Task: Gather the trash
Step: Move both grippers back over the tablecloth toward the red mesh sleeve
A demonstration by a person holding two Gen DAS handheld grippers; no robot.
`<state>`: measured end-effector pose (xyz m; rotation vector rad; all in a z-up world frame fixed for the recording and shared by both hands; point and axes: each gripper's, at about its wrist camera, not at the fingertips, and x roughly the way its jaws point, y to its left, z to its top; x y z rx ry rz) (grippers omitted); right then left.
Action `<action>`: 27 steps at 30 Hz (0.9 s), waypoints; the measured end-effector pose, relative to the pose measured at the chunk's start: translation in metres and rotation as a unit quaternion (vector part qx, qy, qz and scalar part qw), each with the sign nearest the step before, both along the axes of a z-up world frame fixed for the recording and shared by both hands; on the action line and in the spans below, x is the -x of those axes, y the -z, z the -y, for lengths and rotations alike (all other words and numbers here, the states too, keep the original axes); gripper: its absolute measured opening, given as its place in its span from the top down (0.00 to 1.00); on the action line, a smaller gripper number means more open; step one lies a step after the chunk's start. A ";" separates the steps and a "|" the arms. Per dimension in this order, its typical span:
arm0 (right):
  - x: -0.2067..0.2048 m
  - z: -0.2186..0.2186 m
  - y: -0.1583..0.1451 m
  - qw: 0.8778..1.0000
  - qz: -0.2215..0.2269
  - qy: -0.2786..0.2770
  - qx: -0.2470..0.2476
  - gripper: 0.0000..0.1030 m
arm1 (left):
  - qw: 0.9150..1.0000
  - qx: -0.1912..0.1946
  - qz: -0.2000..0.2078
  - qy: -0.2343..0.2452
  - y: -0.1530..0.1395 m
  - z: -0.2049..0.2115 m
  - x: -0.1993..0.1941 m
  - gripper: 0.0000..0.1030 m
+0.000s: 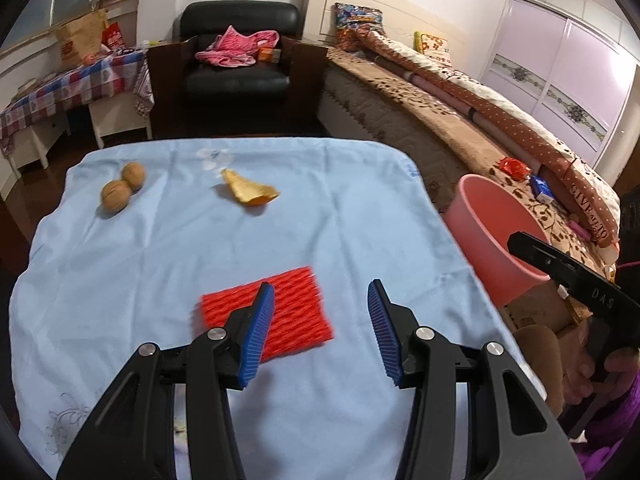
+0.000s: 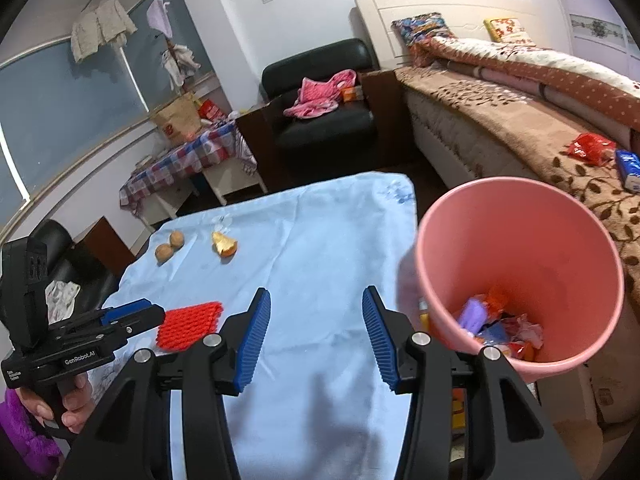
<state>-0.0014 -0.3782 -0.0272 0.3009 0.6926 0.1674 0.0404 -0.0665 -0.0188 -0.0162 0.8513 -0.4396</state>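
A red foam net (image 1: 280,312) lies flat on the light blue tablecloth (image 1: 160,260). My left gripper (image 1: 322,294) is open and empty, hovering just above the net's near right part. The net also shows in the right wrist view (image 2: 188,324). An orange peel (image 1: 248,192) and two walnuts (image 1: 122,188) lie farther back. A pink bin (image 2: 520,272) stands off the table's right edge with several wrappers inside. My right gripper (image 2: 316,300) is open and empty above the cloth, left of the bin.
A bed (image 1: 460,120) with a brown blanket runs along the right, with a red wrapper (image 1: 514,168) and a blue packet (image 1: 542,190) on it. A black armchair (image 1: 240,60) and a checked side table (image 1: 72,88) stand behind the table.
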 end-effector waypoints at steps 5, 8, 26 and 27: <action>-0.010 -0.016 0.010 1.000 -0.017 -0.020 -0.002 0.54 | 1.000 -0.020 -0.003 -0.007 0.010 -0.017 0.002 0.52; -0.014 -0.025 0.016 0.999 -0.025 -0.031 0.001 0.54 | 0.999 -0.033 -0.005 -0.020 0.017 -0.026 0.001 0.52; -0.028 -0.052 0.030 0.997 -0.050 -0.058 0.019 0.54 | 0.996 0.000 -0.063 -0.069 0.048 -0.041 -0.012 0.52; -0.029 -0.053 0.030 0.997 -0.050 -0.059 0.020 0.54 | 0.995 0.000 -0.065 -0.071 0.050 -0.040 -0.014 0.52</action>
